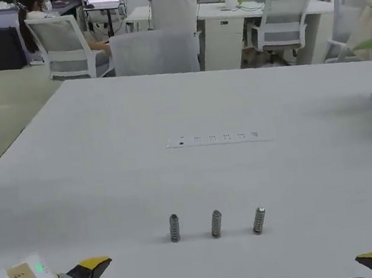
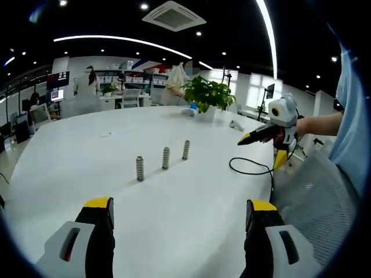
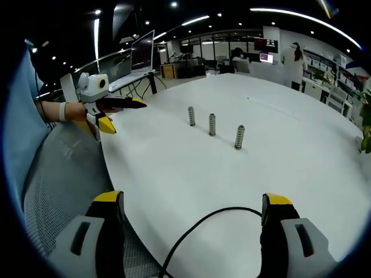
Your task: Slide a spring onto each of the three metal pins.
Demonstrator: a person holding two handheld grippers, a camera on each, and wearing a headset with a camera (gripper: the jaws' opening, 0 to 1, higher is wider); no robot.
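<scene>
Three springs (image 1: 216,223) stand upright on the table (image 1: 169,114).

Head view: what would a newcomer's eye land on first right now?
Three upright springs stand in a row near the front of the white table, the right-hand one leaning slightly. Flanking them low down are the left gripper and right gripper, both open with yellow tips, holding nothing.
</scene>
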